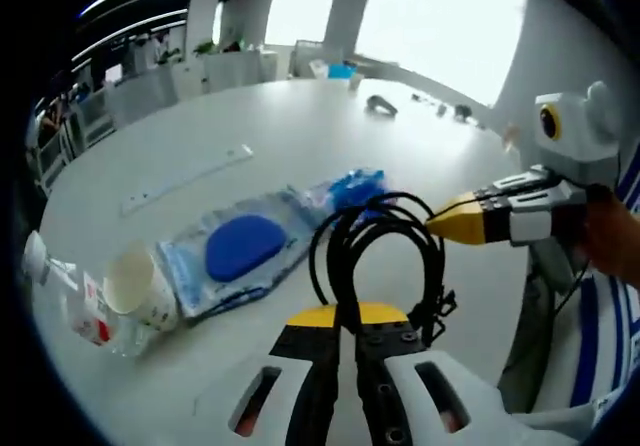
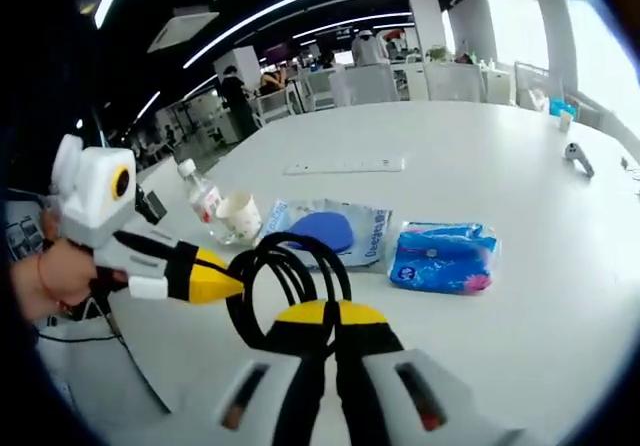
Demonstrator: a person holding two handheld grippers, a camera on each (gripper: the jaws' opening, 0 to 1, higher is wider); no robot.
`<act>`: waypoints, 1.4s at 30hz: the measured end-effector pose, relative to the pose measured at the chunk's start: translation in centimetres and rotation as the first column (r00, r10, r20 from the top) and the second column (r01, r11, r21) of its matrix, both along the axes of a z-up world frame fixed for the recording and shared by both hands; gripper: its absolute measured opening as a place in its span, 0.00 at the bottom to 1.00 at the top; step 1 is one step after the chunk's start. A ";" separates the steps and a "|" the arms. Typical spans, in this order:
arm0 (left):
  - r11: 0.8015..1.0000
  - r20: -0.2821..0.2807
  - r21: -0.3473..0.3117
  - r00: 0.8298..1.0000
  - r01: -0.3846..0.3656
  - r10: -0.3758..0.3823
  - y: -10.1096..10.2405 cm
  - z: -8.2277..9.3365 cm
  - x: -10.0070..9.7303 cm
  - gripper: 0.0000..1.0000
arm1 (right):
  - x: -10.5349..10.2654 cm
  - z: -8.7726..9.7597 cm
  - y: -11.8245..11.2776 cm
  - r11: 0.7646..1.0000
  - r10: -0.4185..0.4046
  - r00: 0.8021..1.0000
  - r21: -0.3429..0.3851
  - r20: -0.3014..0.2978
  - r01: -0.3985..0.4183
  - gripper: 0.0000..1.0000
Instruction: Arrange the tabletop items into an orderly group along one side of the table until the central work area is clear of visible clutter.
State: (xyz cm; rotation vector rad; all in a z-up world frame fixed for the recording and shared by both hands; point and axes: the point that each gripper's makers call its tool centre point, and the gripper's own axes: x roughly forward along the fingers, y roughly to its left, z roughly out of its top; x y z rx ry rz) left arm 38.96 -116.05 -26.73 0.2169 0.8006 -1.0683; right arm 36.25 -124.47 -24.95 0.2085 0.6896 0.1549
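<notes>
Behind cable [image 1: 375, 256], blue packet [image 1: 352, 188] half-hidden

The right gripper [image 2: 325, 328] has its jaws pressed together on a looped black cable [image 2: 285, 276], with the left gripper [image 2: 215, 278] reaching in just left of the cable. Beyond the cable on the white table [image 2: 500, 146] lie a blue-disc packet [image 2: 330, 231] and a blue pack [image 2: 443, 257]; a paper cup [image 2: 236, 216] and a bottle [image 2: 203, 199] stand left of the packet.
</notes>
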 end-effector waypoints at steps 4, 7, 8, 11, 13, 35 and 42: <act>1.000 -0.011 -0.007 1.000 0.006 -0.006 -1.4 0.2 -0.4 0.00 | 0.0 0.5 -1.6 1.000 0.017 1.000 -0.016 -0.015 -0.017 0.00; 1.000 -0.037 -0.008 0.999 0.017 -0.018 -2.9 0.0 -0.7 0.00 | -0.1 0.5 -2.8 1.000 0.017 0.999 -0.023 -0.029 -0.017 0.00; 1.000 -0.035 -0.006 0.999 0.025 -0.025 -3.2 -0.1 -0.8 0.00 | -0.1 0.5 -3.2 0.999 0.019 0.999 -0.029 -0.033 -0.020 0.00; 0.999 -0.036 0.004 0.999 0.040 -0.039 -4.3 -0.4 -1.1 0.00 | -0.4 0.0 -4.4 0.999 0.019 0.998 -0.028 -0.056 -0.021 0.00; 0.999 -0.052 0.001 0.997 0.048 -0.048 -5.2 -0.6 -1.3 0.00 | -0.7 -0.4 -5.3 1.000 0.012 0.997 -0.026 -0.070 -0.014 0.00; 0.993 -0.181 0.092 0.982 0.076 -0.059 -8.2 -7.5 -1.7 0.00 | -0.6 -7.8 -8.6 0.999 0.036 0.975 0.014 -0.219 -0.033 0.00; 0.992 -0.189 0.107 0.981 0.075 -0.053 -8.4 -8.4 -1.4 0.00 | -0.4 -9.1 -8.9 0.999 0.040 0.971 0.027 -0.238 -0.035 0.00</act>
